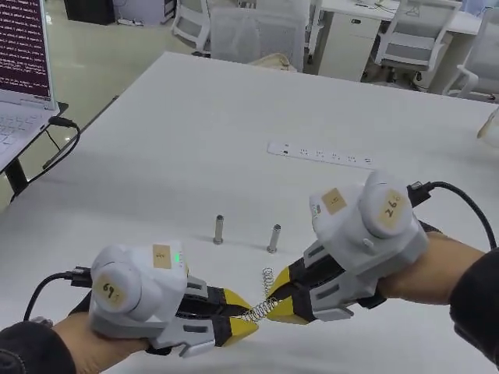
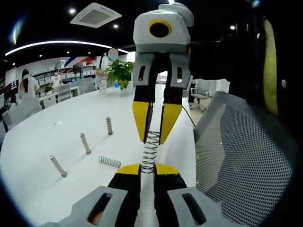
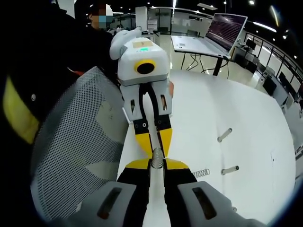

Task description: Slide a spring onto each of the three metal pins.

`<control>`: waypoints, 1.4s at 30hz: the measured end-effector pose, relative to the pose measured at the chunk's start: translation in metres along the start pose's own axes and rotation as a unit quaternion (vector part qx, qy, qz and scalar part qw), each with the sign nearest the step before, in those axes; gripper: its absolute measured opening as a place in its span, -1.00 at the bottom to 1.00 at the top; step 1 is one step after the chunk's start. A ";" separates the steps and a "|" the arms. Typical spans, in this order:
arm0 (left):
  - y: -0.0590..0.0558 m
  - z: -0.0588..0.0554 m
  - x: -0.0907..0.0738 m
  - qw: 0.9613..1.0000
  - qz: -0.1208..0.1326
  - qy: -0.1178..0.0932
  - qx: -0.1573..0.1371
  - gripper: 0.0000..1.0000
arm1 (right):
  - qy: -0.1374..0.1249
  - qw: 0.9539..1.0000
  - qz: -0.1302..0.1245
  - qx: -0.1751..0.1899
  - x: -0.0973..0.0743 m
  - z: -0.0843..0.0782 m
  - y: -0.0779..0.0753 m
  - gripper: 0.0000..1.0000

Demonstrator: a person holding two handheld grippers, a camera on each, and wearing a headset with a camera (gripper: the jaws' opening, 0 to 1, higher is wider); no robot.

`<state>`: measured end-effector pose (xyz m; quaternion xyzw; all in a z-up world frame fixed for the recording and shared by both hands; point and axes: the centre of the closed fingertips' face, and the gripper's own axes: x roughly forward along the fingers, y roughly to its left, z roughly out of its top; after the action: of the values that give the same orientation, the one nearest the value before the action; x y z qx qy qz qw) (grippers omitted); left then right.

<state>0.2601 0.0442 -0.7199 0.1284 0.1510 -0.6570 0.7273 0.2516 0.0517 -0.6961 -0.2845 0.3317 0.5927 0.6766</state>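
Note:
A thin steel spring [image 1: 257,312] hangs in the air between my two grippers, one end in each. My left gripper [image 1: 245,326] is shut on its near end [image 2: 147,168], and my right gripper [image 1: 278,306] is shut on the other end [image 3: 156,158]. Two bare metal pins [image 1: 219,229] [image 1: 274,238] stand upright on the white table [image 1: 195,140] just beyond the grippers. In the left gripper view a third pin [image 2: 109,126] stands farther off and looks ribbed, as if a spring sits on it. Another loose spring [image 1: 267,279] lies on the table by the right gripper's fingers.
A white power strip [image 1: 323,154] lies past the pins. A laptop [image 1: 19,62] with a black cable [image 1: 58,144] sits off the table's left edge. Office chairs [image 1: 257,35] stand behind the table. A mesh chair back [image 2: 236,156] is close to my body.

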 end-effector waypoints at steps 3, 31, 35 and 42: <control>0.000 0.001 0.000 1.000 0.000 -0.004 -0.003 -0.97 | -0.005 1.000 0.001 0.000 -0.001 0.005 0.000 -0.85; 0.000 0.008 0.001 0.999 -0.006 -0.032 -0.021 -0.98 | 0.008 1.000 0.018 0.016 0.011 0.001 -0.001 -0.81; -0.002 0.010 0.001 0.999 -0.006 -0.036 -0.020 -0.98 | 0.008 1.000 0.022 0.019 0.012 0.001 -0.001 -0.82; -0.002 0.013 0.001 0.999 -0.008 -0.044 -0.021 -0.98 | 0.008 0.999 0.025 0.020 0.011 0.001 -0.001 -0.82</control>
<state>0.2585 0.0382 -0.7080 0.0827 0.1341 -0.6648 0.7302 0.2534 0.0598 -0.7042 -0.2672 0.3564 0.6003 0.6642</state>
